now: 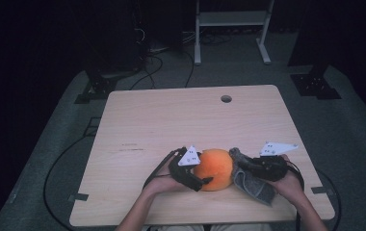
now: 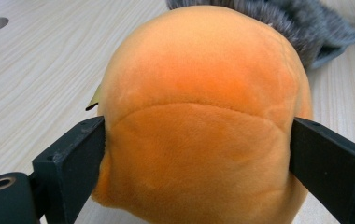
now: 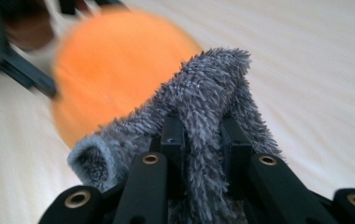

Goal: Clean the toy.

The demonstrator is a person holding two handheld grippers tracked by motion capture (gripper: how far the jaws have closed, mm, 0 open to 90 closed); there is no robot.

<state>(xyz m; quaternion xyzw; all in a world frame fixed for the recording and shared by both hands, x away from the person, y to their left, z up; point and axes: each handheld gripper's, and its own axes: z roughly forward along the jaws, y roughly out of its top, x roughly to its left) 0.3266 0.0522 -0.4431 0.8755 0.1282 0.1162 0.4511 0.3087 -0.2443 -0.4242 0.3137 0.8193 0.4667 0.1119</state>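
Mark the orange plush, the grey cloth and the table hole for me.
orange plush [image 2: 203,116], left gripper view, middle of its front.
grey cloth [image 3: 208,88], right gripper view, fold above the jaws.
table hole [image 1: 226,98], high view, its centre.

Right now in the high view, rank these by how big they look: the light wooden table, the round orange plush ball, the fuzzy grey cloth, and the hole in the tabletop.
1. Light wooden table
2. Round orange plush ball
3. Fuzzy grey cloth, partly hidden, so unsure
4. Hole in the tabletop

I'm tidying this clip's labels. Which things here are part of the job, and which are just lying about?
In the job: orange plush, set between the left gripper jaws; grey cloth, pinched in the right gripper.
Lying about: cable hole in the table; white frame behind.
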